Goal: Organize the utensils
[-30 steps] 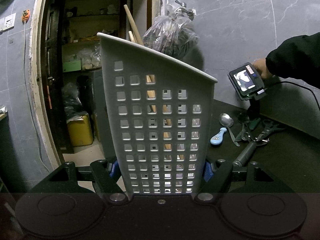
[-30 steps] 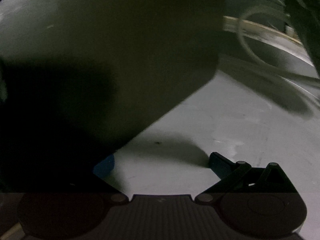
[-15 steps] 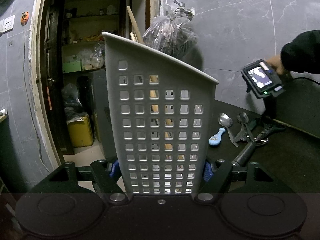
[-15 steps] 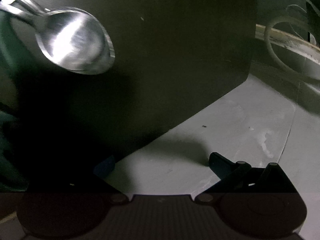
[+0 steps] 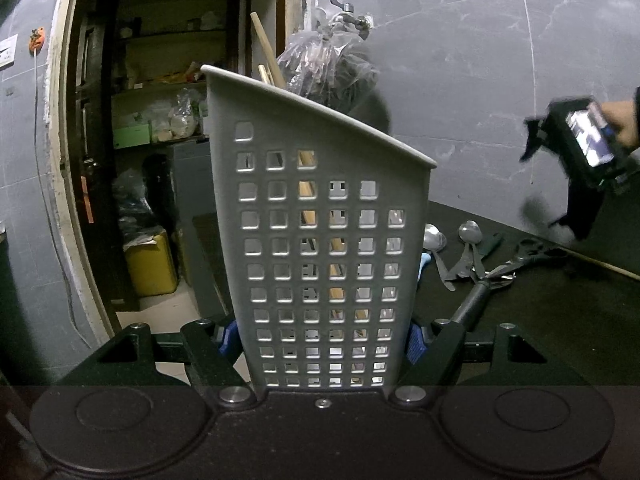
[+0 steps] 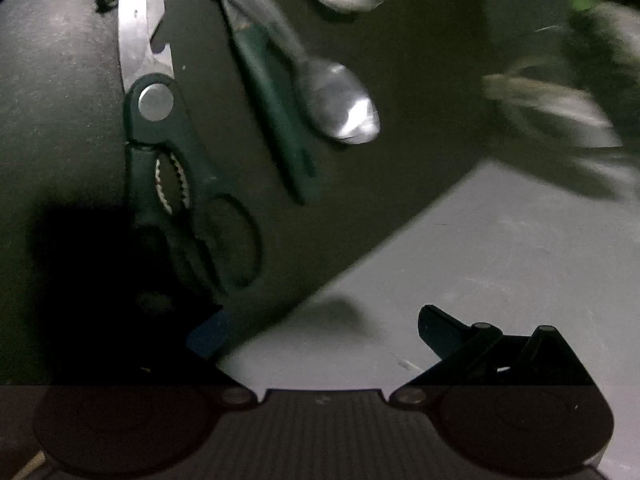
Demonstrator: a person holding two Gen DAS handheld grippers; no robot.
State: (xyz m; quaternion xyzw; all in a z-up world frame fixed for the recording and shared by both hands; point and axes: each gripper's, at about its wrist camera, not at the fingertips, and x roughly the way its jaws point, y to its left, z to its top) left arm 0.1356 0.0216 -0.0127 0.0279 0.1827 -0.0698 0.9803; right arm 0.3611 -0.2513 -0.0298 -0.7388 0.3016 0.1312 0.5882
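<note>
The left gripper (image 5: 322,340) was clamped on a grey perforated holder (image 5: 320,240), its blue pads pressing the holder's two sides low down, one at 9 o'clock and one at 3 o'clock of the base. The holder stood upright between the fingers and filled the middle of the left wrist view, with wooden sticks (image 5: 268,60) poking out of its top towards 11 o'clock.

The remaining utensils lay on a dark mat (image 5: 540,320) at 3 o'clock from the holder: two spoons (image 5: 434,238), scissors (image 5: 528,254) and a black-handled tool (image 5: 470,304). The right gripper (image 5: 576,216) hung above them at 2 o'clock, blurred, in a person's hand (image 5: 616,118).

In the right wrist view the right gripper (image 6: 320,332) had its fingers spread wide with nothing between them. The scissors (image 6: 168,152) lay at 10 o'clock ahead of the fingers, a green-handled utensil (image 6: 276,120) at 11 o'clock and a spoon (image 6: 336,100) at 12 o'clock, all clear of the pads. The left finger (image 6: 206,338) hung over the mat's edge, the right finger (image 6: 444,330) over a pale grey surface (image 6: 500,260)
</note>
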